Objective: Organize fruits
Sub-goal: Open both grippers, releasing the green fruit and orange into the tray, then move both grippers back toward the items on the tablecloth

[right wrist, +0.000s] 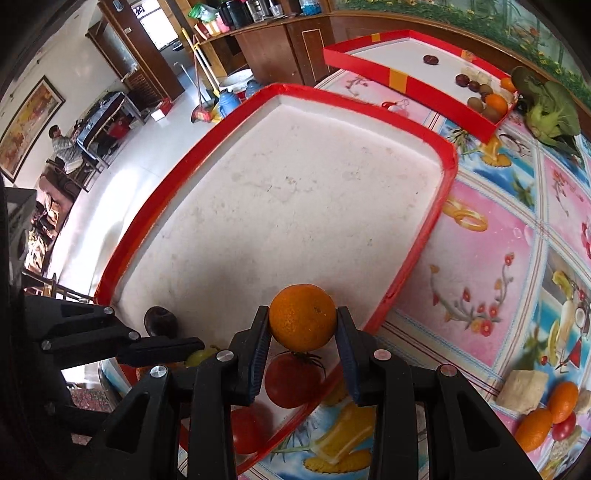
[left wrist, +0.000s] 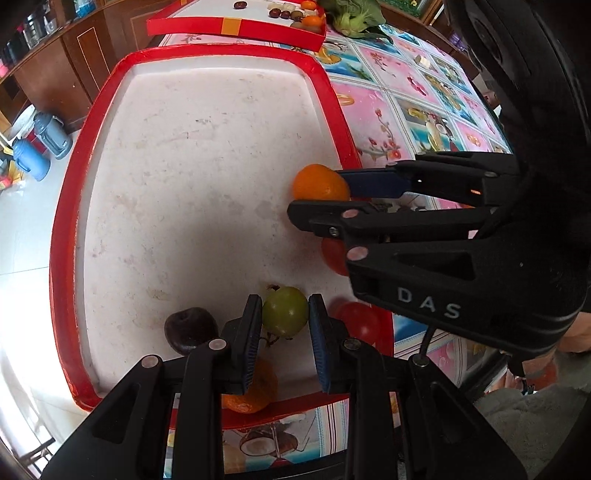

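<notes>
A red-rimmed white tray (left wrist: 66, 206) (right wrist: 417, 129) lies on the table. My left gripper (left wrist: 285, 317) is shut on a green fruit (left wrist: 285, 312) just above the tray's near end. My right gripper (right wrist: 302, 325) (left wrist: 321, 190) is shut on an orange (right wrist: 302, 317) (left wrist: 319, 182) over the tray's right edge. In the tray lie a dark plum (left wrist: 190, 328) (right wrist: 159, 320), two tomatoes (left wrist: 360, 321) (right wrist: 291, 380), and another orange (left wrist: 255, 391) under my left fingers.
A second red tray (left wrist: 236, 27) (right wrist: 399, 79) at the far end holds several small fruits. Green vegetables (right wrist: 546, 107) lie beside it. Loose oranges (right wrist: 561, 402) and a pale chunk (right wrist: 522, 389) sit on the flowered tablecloth (right wrist: 498, 221) at the right.
</notes>
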